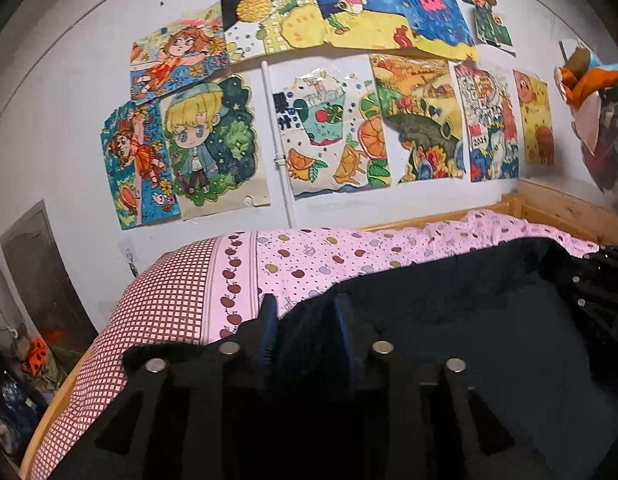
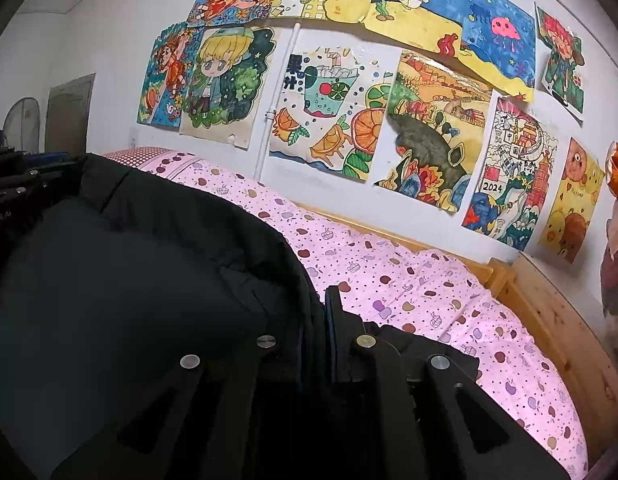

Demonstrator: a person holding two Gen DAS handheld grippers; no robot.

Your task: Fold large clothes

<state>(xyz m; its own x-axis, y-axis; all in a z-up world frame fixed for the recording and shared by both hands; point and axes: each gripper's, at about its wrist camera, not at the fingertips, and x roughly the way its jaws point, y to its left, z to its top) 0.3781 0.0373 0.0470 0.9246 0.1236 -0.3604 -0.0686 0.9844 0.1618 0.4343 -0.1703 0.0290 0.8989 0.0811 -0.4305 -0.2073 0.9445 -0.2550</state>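
Observation:
A large black padded jacket (image 1: 449, 320) lies on a bed with a pink apple-print sheet (image 1: 309, 256). My left gripper (image 1: 307, 312) has its two fingers spread with a fold of the jacket's left edge between them. In the right wrist view the jacket (image 2: 129, 264) fills the left side. My right gripper (image 2: 315, 320) has its fingers close together, pinching the jacket's right edge. The other gripper (image 2: 13, 184) shows at the far left of that view.
A wall (image 2: 109, 60) covered with children's drawings (image 1: 329, 128) runs behind the bed. A wooden bed frame (image 2: 549, 300) rises at the right. A checked pillow (image 1: 165, 304) lies at the left end. Clutter (image 1: 33, 360) sits on the floor at left.

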